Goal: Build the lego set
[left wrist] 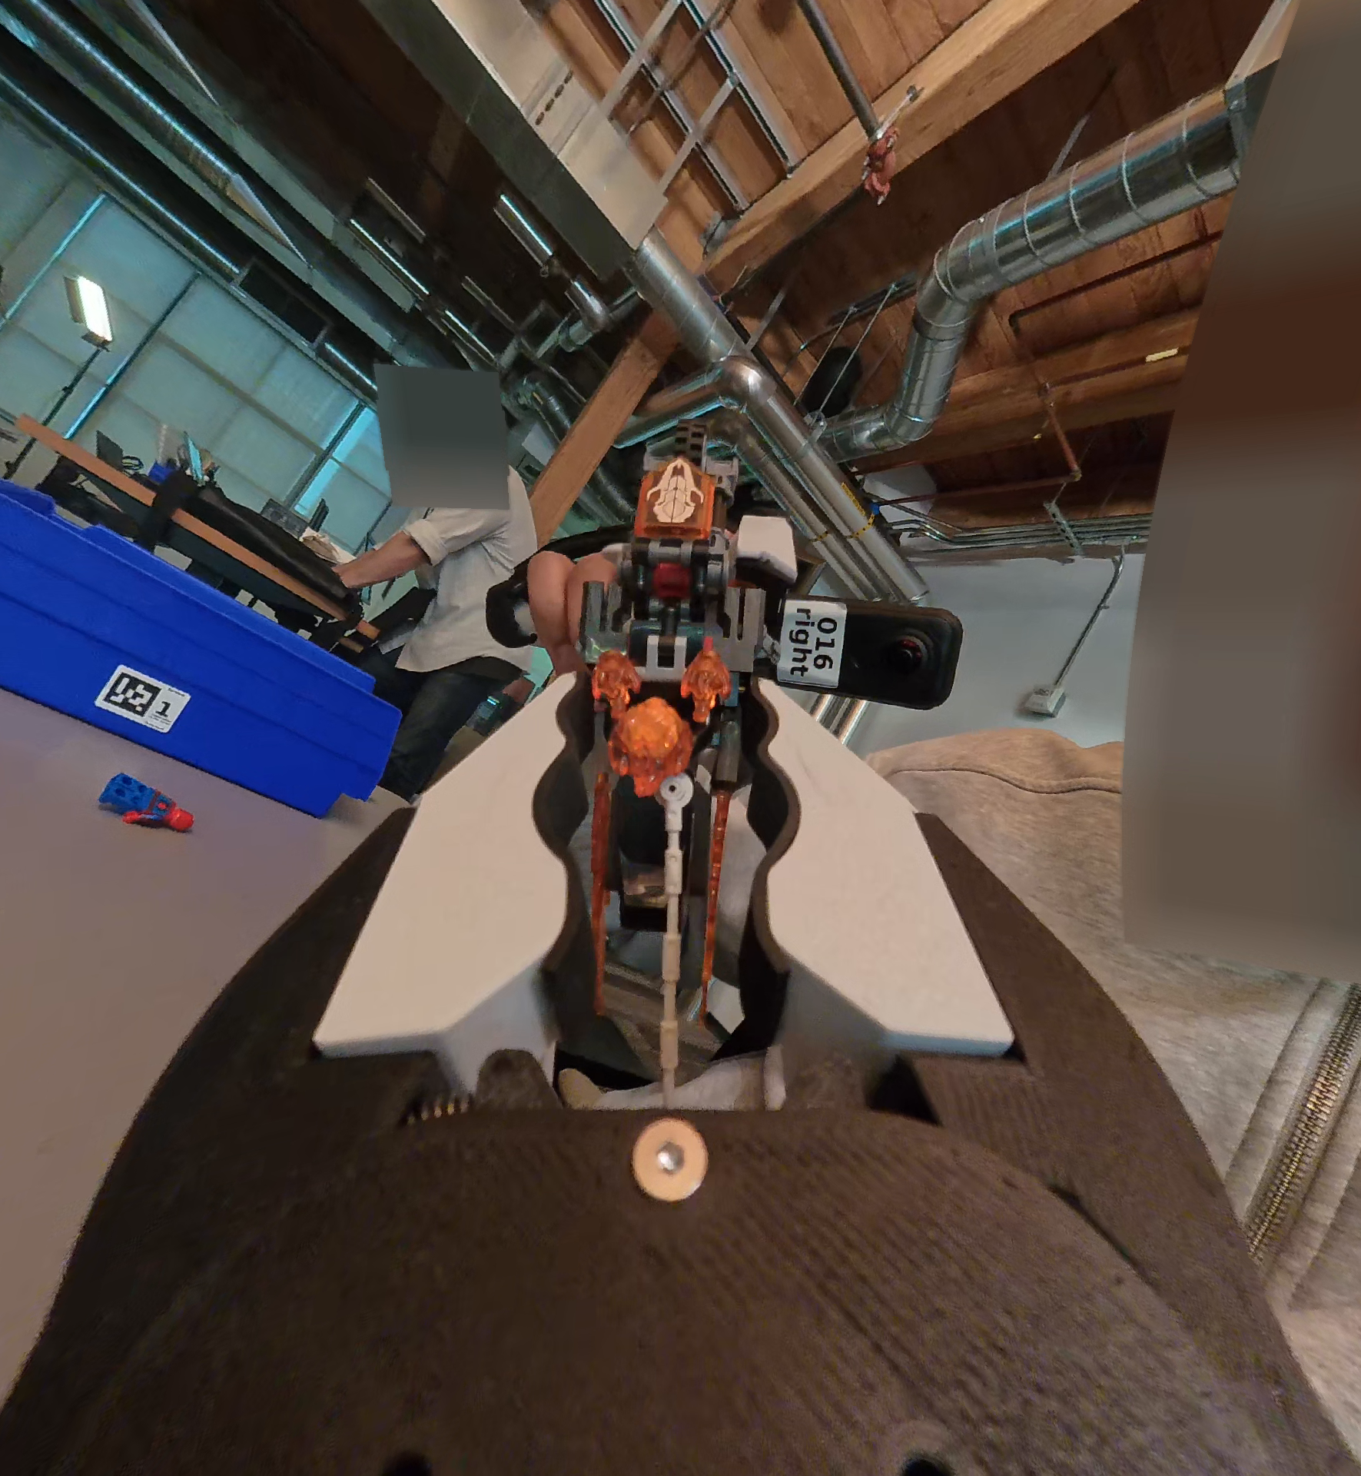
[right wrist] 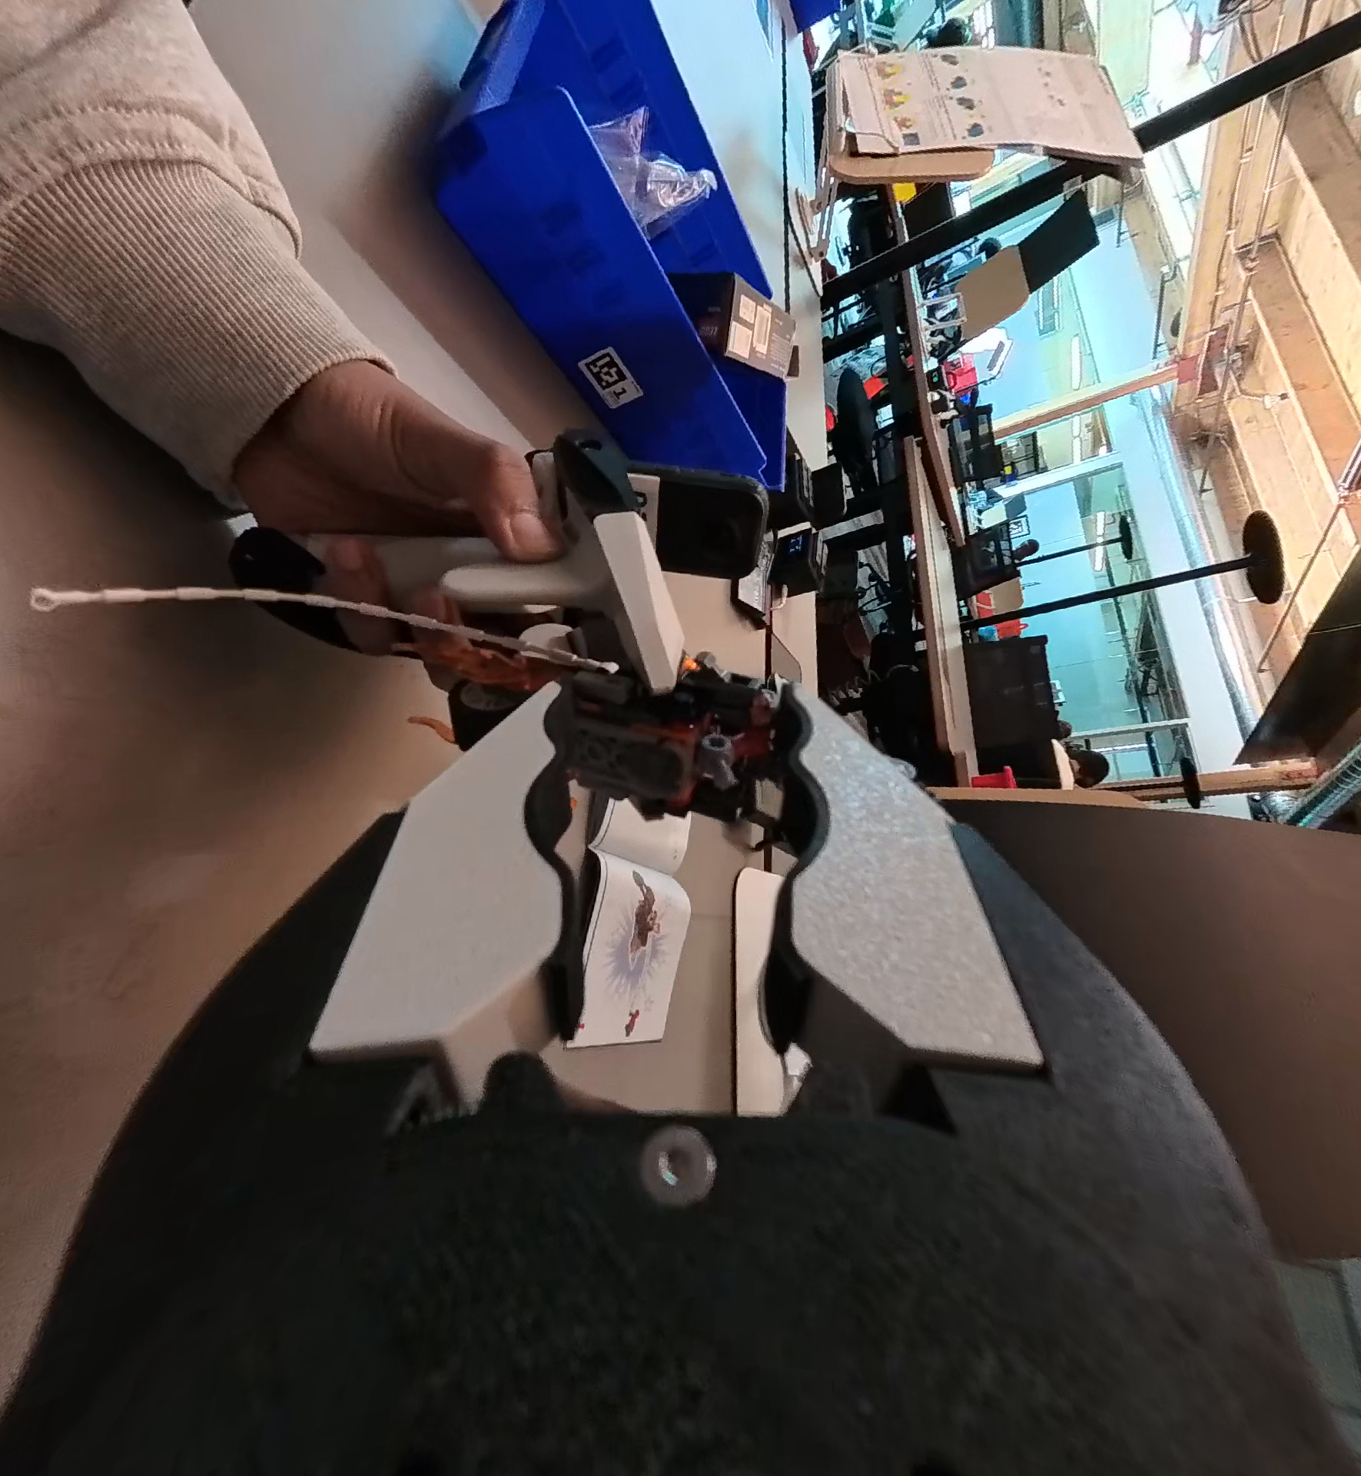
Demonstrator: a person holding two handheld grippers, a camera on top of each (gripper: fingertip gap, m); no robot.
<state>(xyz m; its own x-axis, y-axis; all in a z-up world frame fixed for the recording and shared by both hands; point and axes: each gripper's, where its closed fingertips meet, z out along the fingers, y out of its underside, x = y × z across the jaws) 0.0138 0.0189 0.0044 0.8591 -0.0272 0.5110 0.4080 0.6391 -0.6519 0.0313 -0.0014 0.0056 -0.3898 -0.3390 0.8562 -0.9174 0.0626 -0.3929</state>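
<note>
A black lego model [left wrist: 673, 607] with clear orange flame pieces [left wrist: 649, 747], an orange printed tile and a white chain [left wrist: 670, 918] is held up off the table. My left gripper [left wrist: 665, 695] is shut on its flame end, and the chain hangs back between the fingers. My right gripper [right wrist: 673, 711] is shut on the model's black body [right wrist: 645, 743] from the opposite side. It shows behind the model in the left wrist view [left wrist: 765, 543]. In the right wrist view a hand holds the left gripper [right wrist: 629, 591], and the chain [right wrist: 262, 599] sticks out to the left.
A blue bin [left wrist: 142, 607] stands on the grey table; it holds plastic bags [right wrist: 653, 176]. A small blue and red lego piece [left wrist: 146, 803] lies near it. An open instruction booklet [right wrist: 637, 958] lies under the grippers. A grey hoodie [left wrist: 1060, 878] is at the right. The tips of both grippers are at nearly the same place.
</note>
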